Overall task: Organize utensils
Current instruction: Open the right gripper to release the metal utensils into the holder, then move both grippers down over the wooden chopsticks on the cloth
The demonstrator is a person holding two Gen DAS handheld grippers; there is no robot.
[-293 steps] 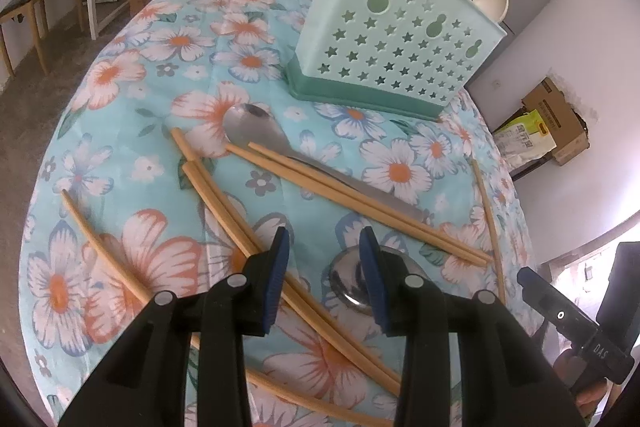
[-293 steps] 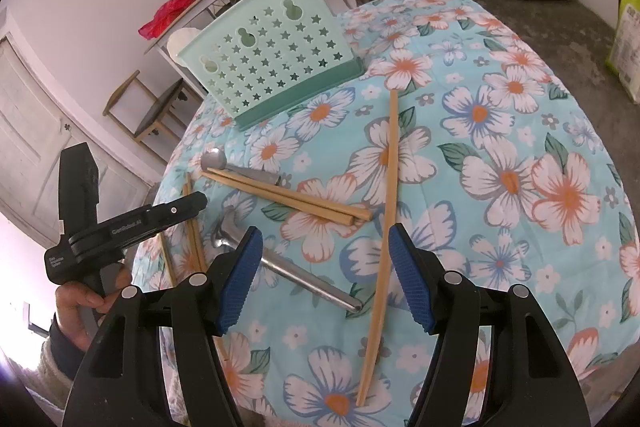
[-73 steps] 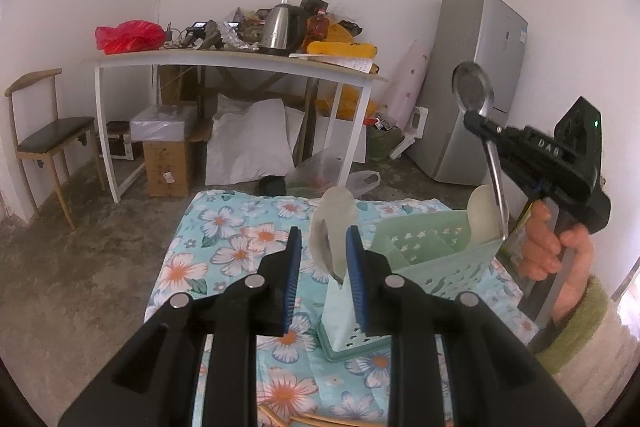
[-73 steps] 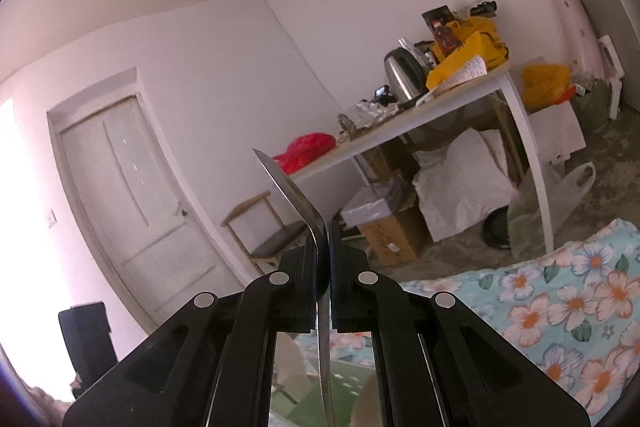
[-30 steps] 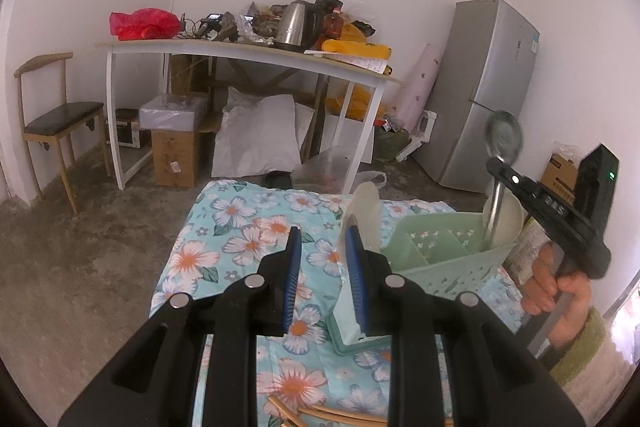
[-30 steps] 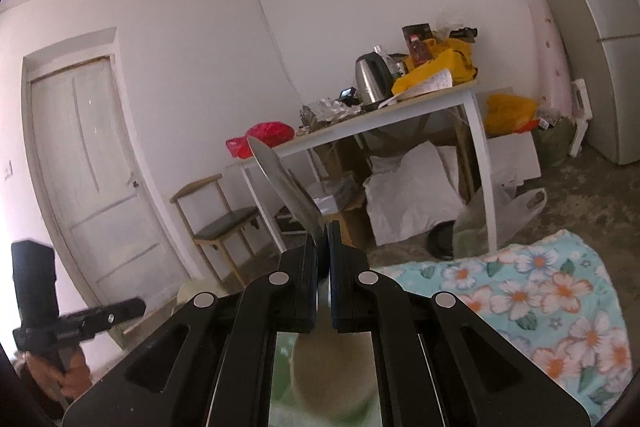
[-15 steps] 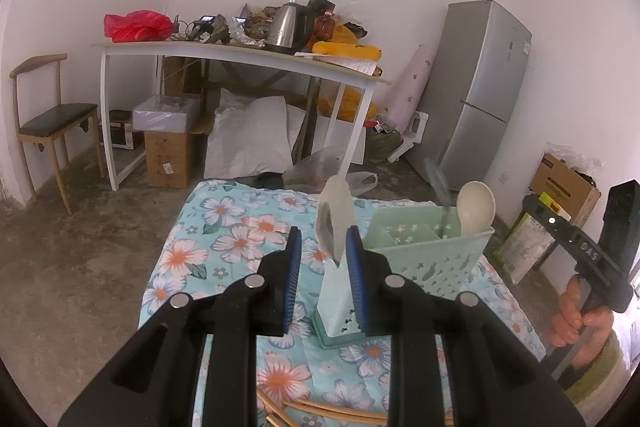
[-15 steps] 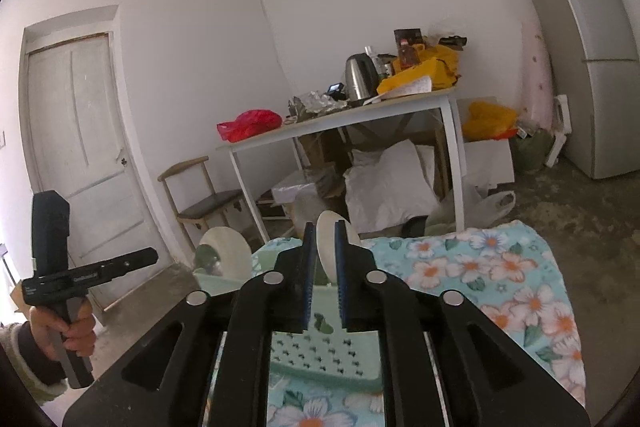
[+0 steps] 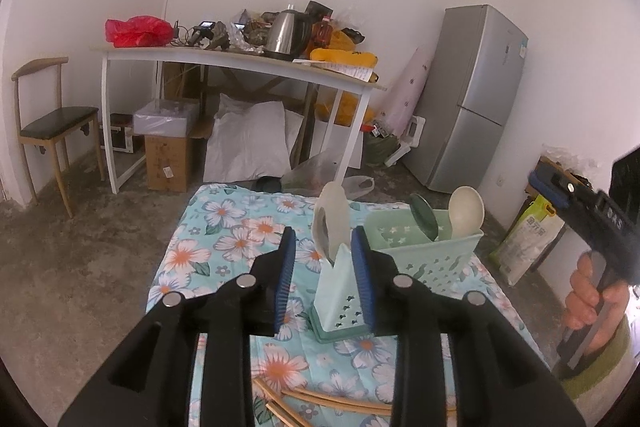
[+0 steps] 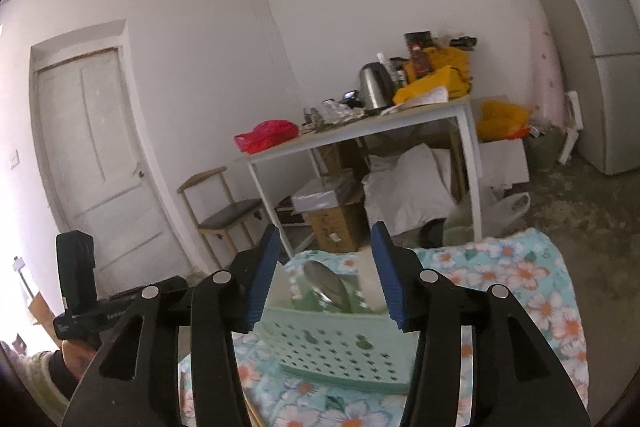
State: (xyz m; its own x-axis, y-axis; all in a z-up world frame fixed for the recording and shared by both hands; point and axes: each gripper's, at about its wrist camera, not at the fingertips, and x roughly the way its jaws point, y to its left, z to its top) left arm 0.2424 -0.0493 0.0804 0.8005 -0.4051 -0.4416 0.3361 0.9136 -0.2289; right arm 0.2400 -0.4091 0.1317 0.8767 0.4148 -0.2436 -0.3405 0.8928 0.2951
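Right gripper (image 10: 324, 267) just spreading with nothing between its pads, metal spoon (image 10: 326, 286) standing in the green utensil basket (image 10: 336, 343); left gripper (image 9: 323, 275) also apart, empty, above the floral tablecloth (image 9: 224, 227).

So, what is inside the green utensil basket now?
Inside the green utensil basket: a metal spoon and two pale plastic spoons, bowls up. Their handles are hidden by its walls.

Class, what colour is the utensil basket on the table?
Mint green basket, clearest in the left wrist view.
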